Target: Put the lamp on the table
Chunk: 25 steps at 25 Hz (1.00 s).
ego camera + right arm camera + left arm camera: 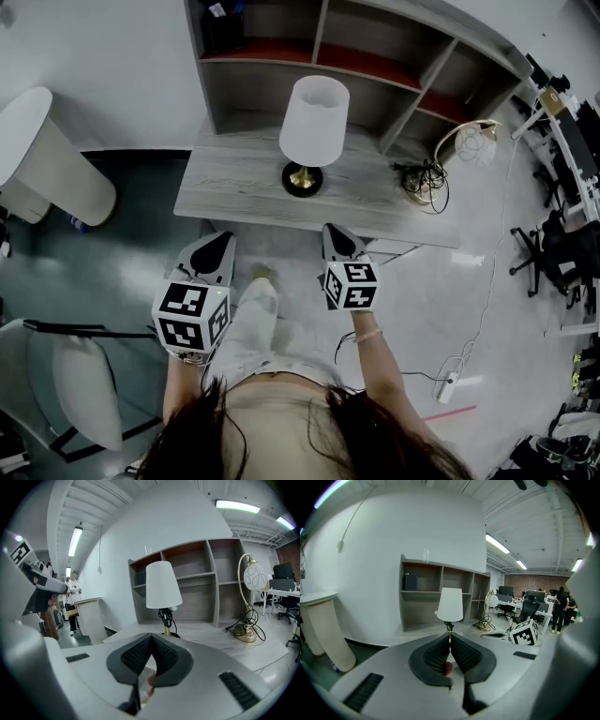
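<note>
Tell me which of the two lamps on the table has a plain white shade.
The upright lamp on a round black base near the middle of the table. The other lamp, at the table's right end, has an arched gold stem and a round patterned globe.

You had a grey wooden open shelf unit (375, 98) with red-lined boards ahead. Near its right end stood a gold arched lamp with a round wire shade (478, 145), black cables (427, 173) tangled at its base. 1 white curved pedestal (52, 164) stood left.
</note>
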### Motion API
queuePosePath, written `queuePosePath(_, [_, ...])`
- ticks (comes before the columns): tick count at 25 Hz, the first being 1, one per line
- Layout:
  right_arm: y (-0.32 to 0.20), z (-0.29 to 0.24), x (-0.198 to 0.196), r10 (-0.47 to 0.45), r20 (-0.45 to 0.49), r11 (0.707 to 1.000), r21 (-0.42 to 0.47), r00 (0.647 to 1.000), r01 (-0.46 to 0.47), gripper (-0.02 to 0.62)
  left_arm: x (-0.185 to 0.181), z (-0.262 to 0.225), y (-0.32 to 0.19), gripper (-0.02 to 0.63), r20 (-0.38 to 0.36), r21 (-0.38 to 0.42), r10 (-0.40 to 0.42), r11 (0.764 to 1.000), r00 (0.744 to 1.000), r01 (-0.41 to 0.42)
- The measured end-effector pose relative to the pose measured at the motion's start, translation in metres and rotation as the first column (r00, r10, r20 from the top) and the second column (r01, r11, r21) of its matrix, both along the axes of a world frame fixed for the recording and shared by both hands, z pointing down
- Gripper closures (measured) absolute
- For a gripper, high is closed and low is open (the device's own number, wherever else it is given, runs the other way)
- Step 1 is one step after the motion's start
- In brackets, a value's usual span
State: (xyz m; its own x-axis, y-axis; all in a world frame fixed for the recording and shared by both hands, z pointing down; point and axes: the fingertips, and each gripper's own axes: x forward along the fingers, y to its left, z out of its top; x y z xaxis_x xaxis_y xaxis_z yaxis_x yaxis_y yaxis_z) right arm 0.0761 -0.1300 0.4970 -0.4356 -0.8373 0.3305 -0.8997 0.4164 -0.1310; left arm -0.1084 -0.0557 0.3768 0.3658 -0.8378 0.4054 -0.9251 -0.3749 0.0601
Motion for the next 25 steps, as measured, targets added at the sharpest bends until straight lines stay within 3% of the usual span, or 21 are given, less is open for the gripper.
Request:
queuePosePath(6, [0.016, -0.030, 0.006, 0.018, -0.012, 0.997, 0.069, 1.000, -0.017, 0.573, 0.010, -0.001, 0.011, 0.589, 0.006, -0.006, 0.025, 1.000, 1.000, -0.025])
queuePosePath(15, [0.038, -0.046, 0.009, 0.041, -0.068, 0.996, 0.083, 0.997, -0.035, 0.574, 0.021, -0.009, 0.014, 0.589, 0.001, 0.006, 0.085, 0.996, 0.996, -0.085])
queuePosePath(25, [0.079, -0.065, 0.004, 0.128, -0.061, 0.987, 0.102, 0.990, -0.121, 0.574, 0.001, -0.011, 0.049, 0.589, -0.012, -0.003, 0.095, 0.995, 0.995, -0.095])
